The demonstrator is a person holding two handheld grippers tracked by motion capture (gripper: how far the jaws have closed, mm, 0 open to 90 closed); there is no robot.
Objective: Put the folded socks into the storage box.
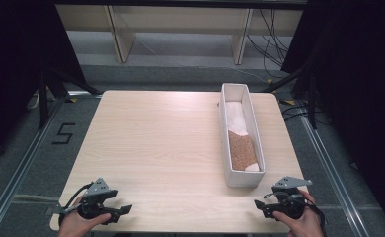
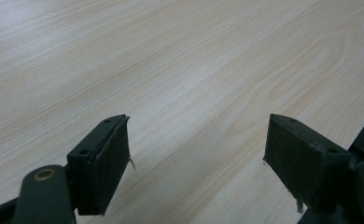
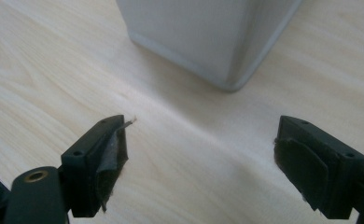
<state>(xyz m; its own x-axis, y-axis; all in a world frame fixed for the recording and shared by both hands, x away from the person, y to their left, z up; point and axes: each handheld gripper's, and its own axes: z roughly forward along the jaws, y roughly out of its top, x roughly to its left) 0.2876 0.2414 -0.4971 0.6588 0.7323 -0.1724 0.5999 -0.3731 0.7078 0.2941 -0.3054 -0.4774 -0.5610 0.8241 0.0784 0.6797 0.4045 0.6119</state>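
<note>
Right hand-held gripper (image 3: pixel 201 154) agape, white bin (image 3: pixel 203 37) top cropped

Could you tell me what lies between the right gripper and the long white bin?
Only bare light wooden table, seen in the right gripper view before the bin.

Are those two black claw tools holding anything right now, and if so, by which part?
Nothing is held. The left gripper and the right gripper both stand open over bare table. The long white bin sits untouched just ahead of the right one.

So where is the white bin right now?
In the high view the white bin stands on the table's right half, lengthwise, its near end just ahead of the right gripper.
</note>
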